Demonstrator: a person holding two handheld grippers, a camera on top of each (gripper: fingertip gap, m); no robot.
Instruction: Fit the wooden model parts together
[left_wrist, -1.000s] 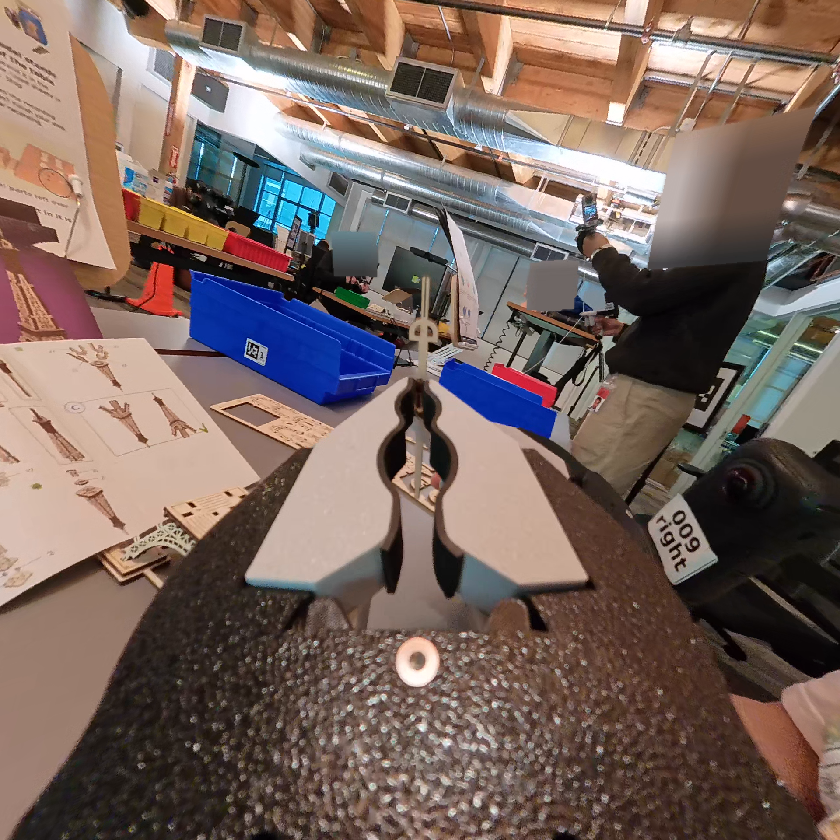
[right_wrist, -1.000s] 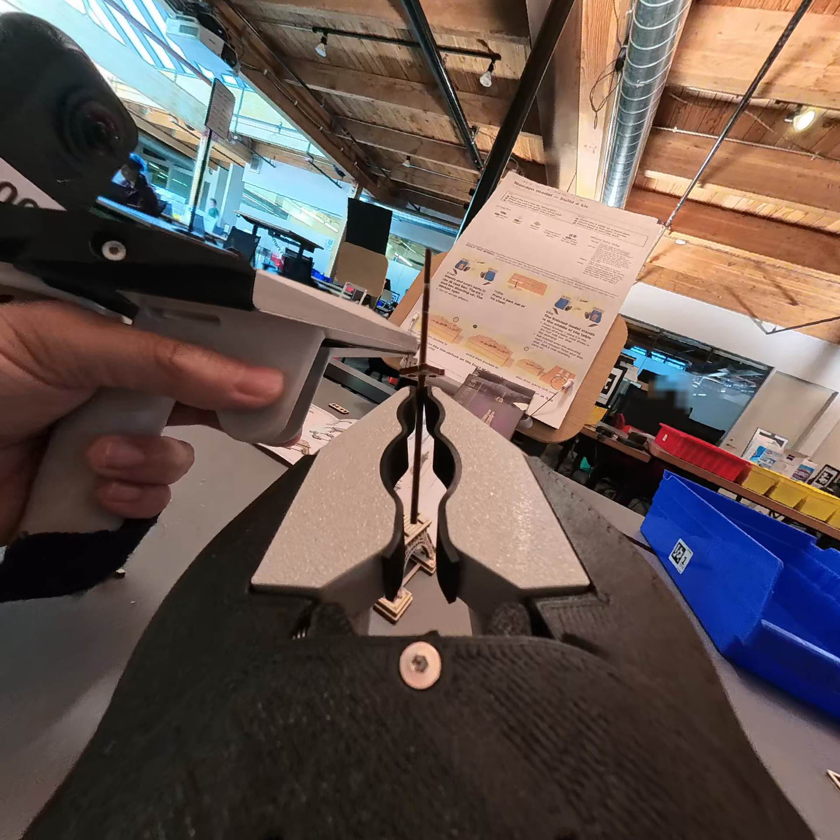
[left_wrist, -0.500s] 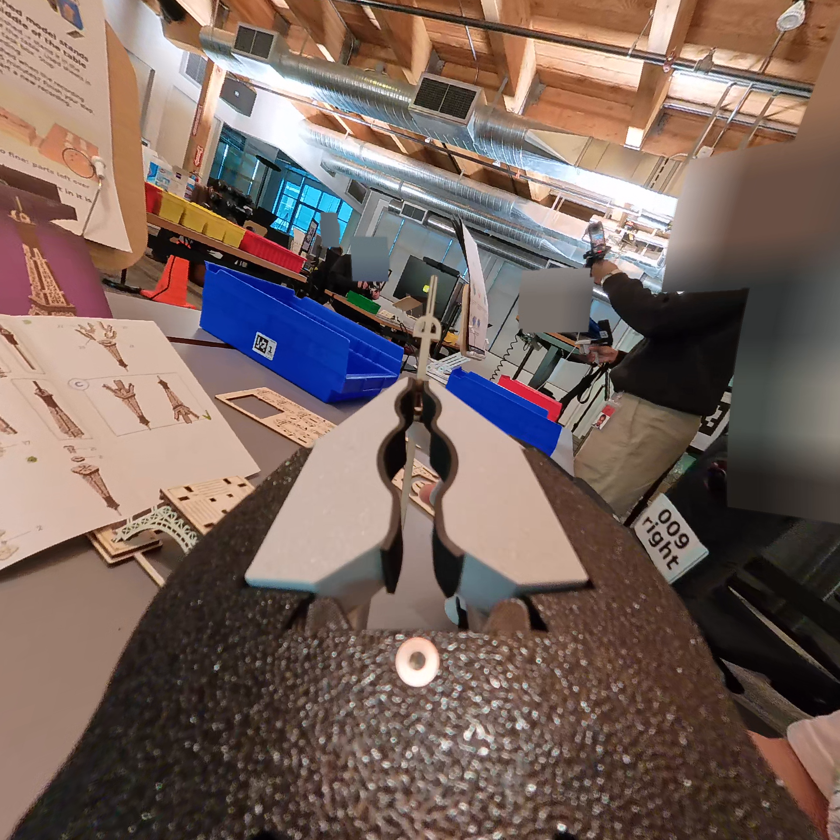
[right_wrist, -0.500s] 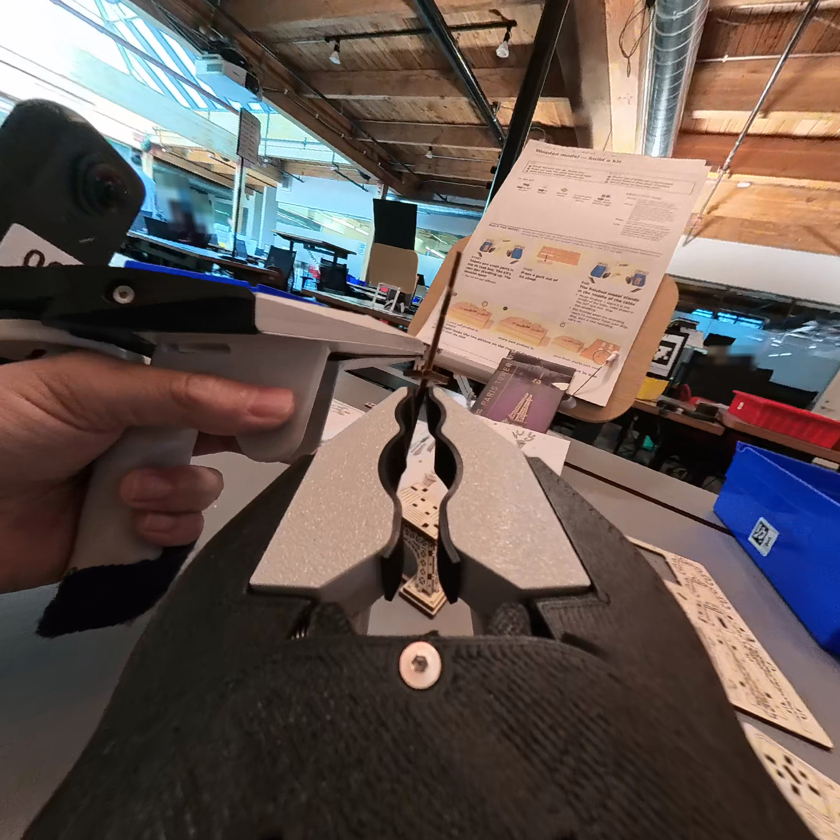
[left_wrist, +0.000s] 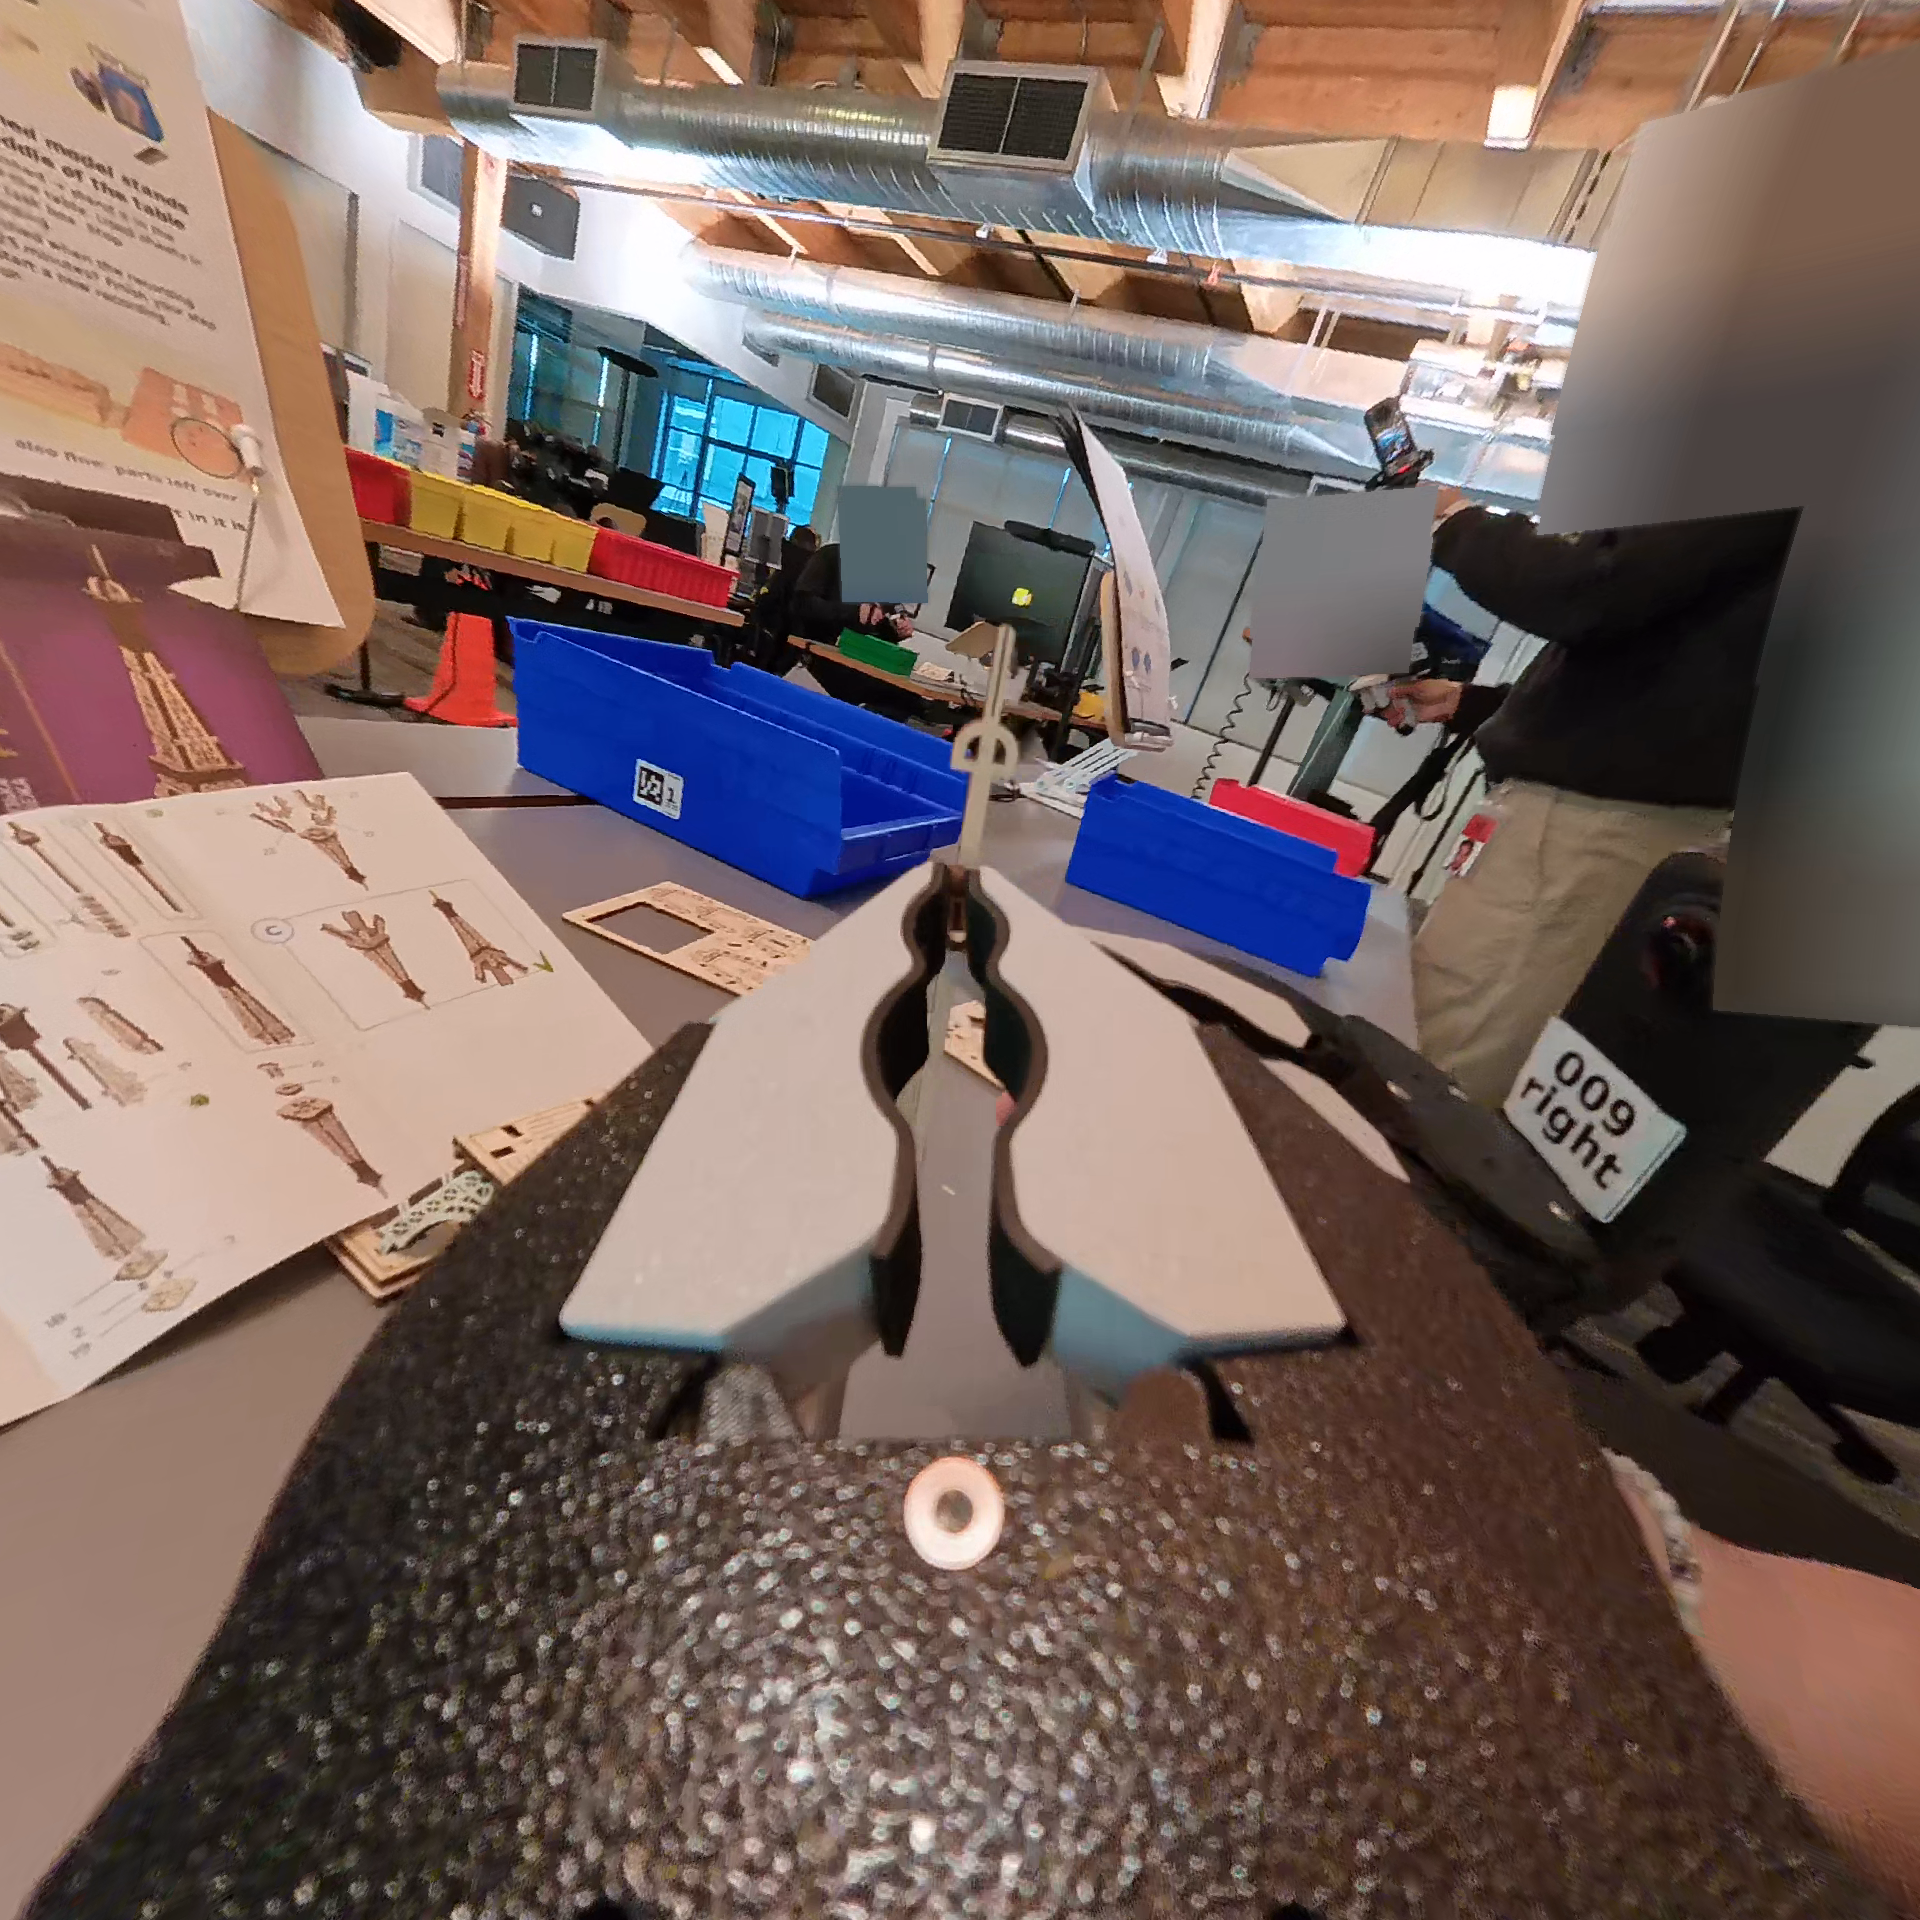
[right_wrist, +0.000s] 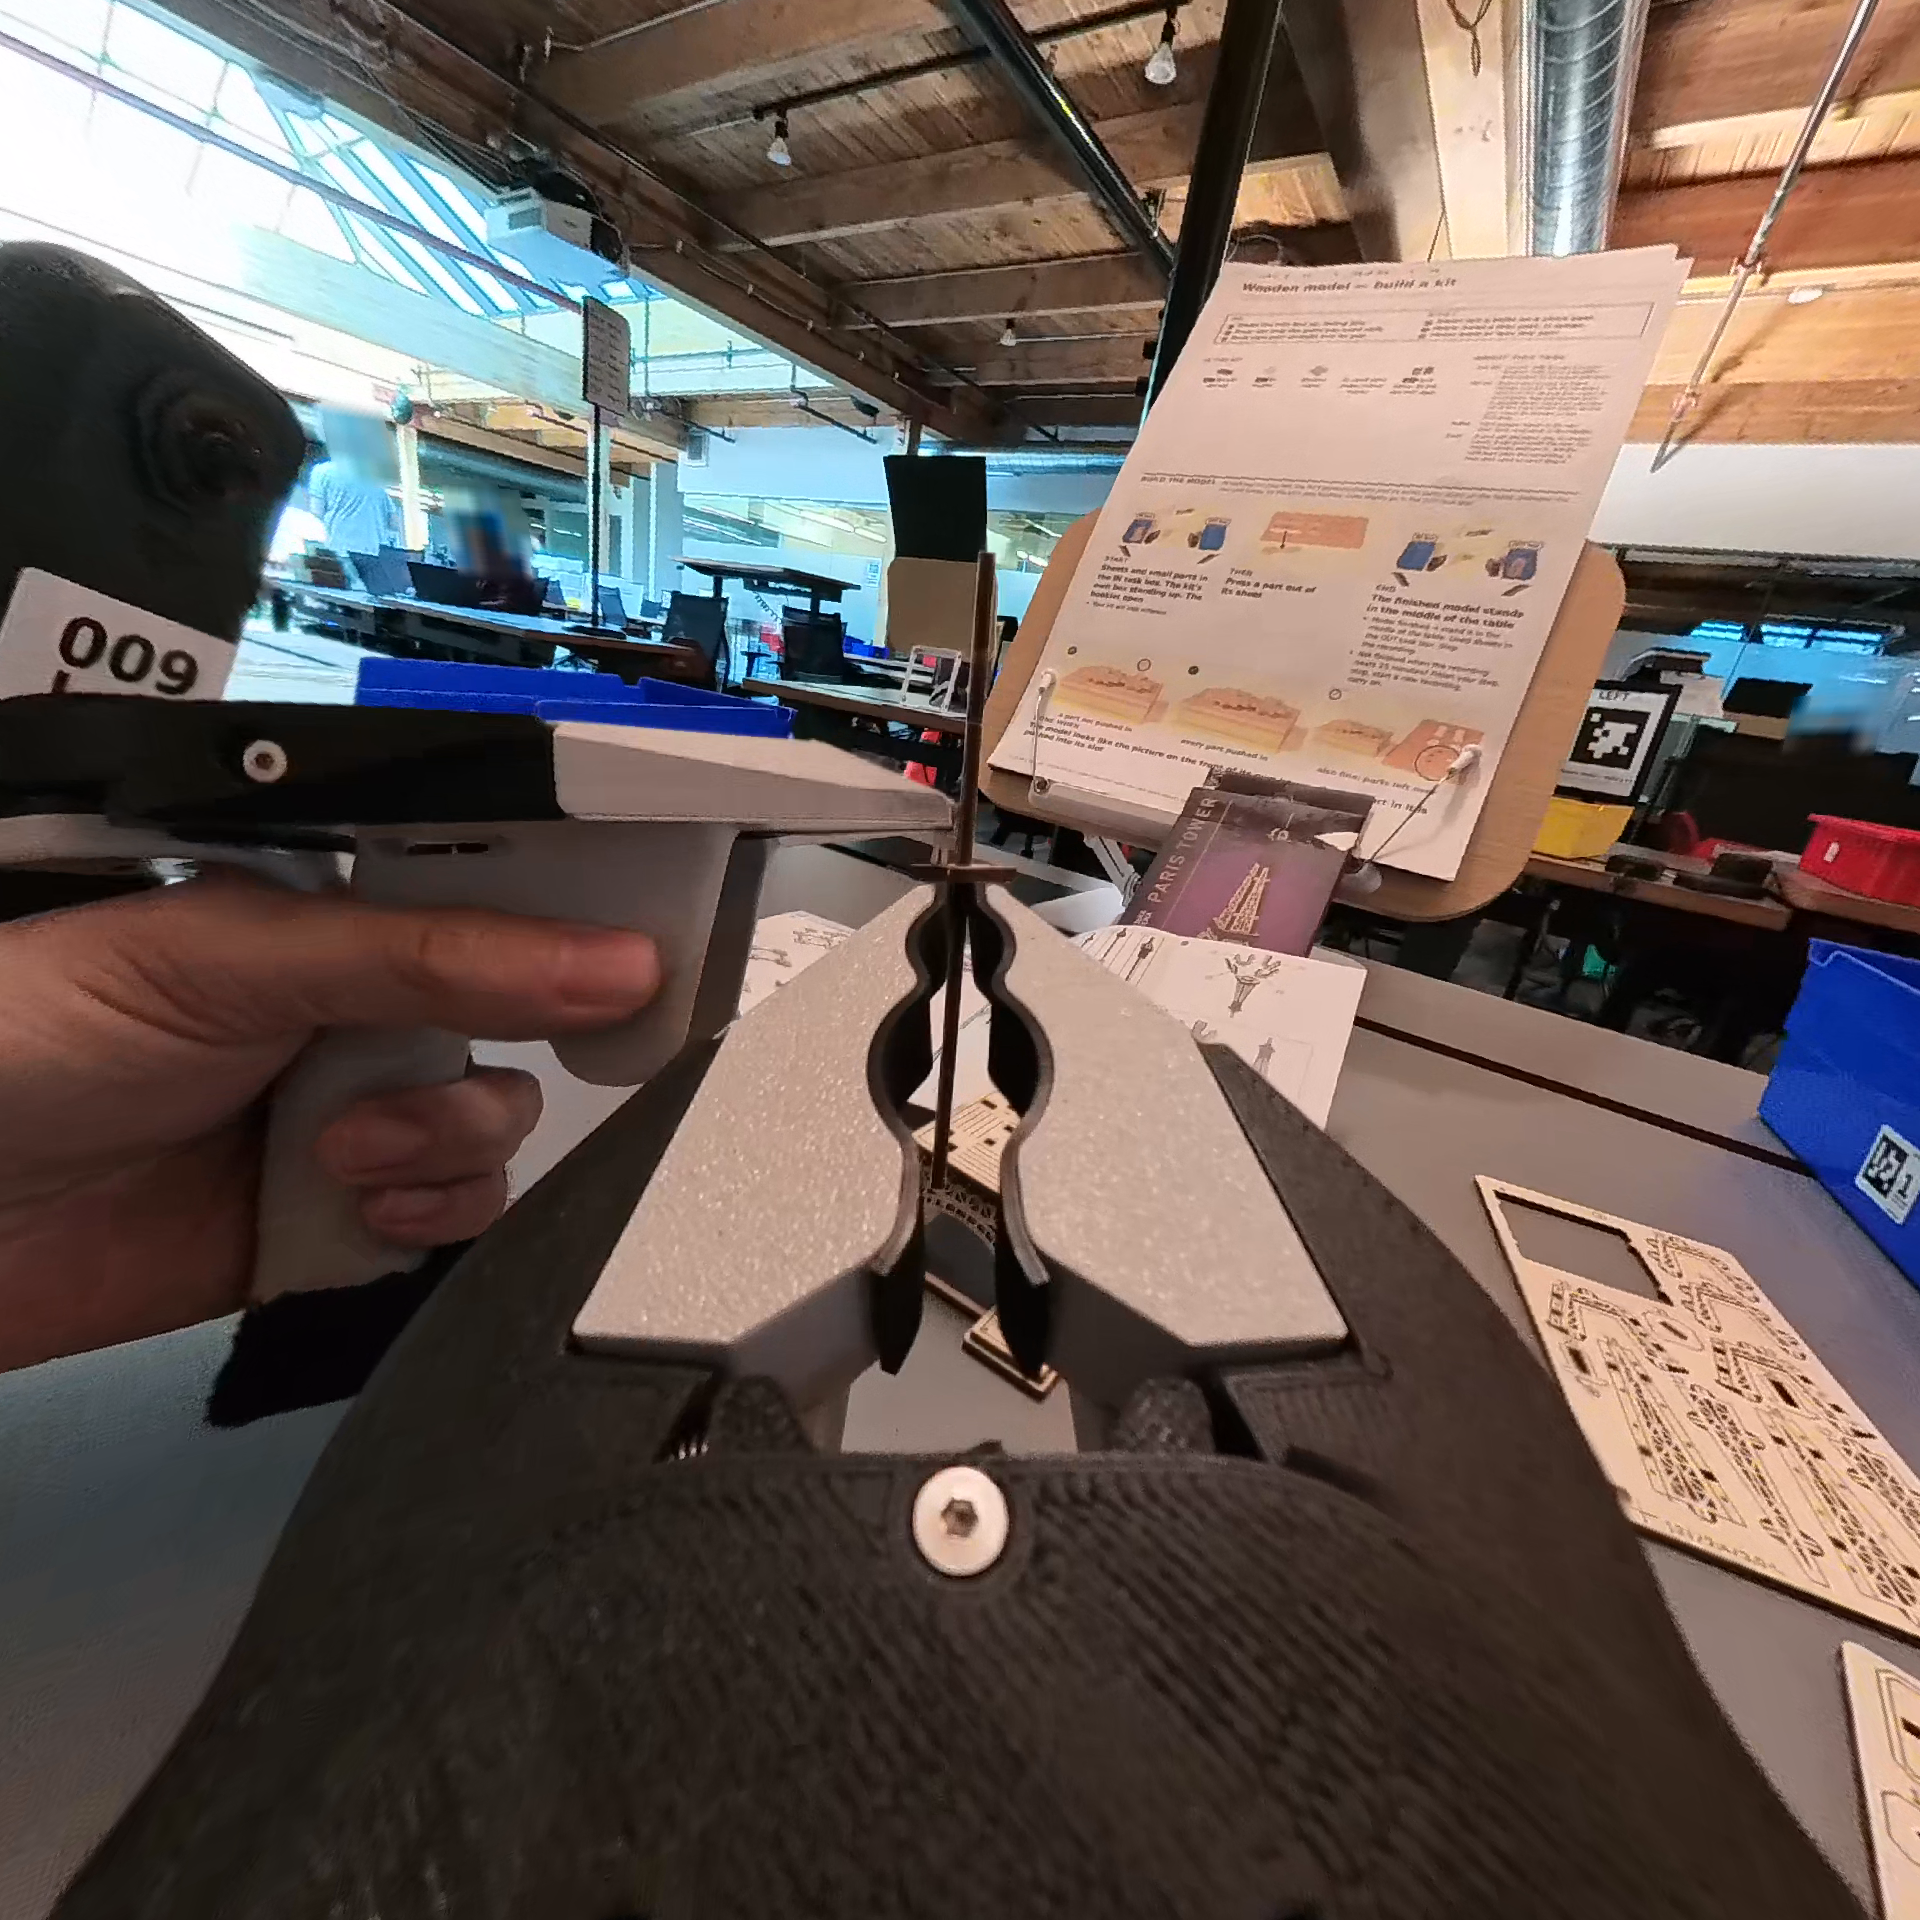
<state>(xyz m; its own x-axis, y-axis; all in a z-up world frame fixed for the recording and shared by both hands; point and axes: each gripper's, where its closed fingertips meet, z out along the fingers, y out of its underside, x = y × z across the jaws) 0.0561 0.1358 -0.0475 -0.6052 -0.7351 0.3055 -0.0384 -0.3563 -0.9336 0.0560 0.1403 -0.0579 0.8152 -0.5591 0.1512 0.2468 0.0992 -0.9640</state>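
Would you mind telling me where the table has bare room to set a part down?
Free: grey table between the instruction booklet and the wooden sheet. Crowded: loose wooden parts at the booklet's near edge.

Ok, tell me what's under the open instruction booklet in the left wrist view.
Flat wooden model parts poke out from under the instruction booklet at its near corner, lying on the grey table. How far they reach beneath it, or what else lies there, is covered.

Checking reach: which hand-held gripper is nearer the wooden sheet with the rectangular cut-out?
Right, apparently. The wooden sheet lies just beside the right hand-held gripper; from the left hand-held gripper it lies farther ahead, to the left.
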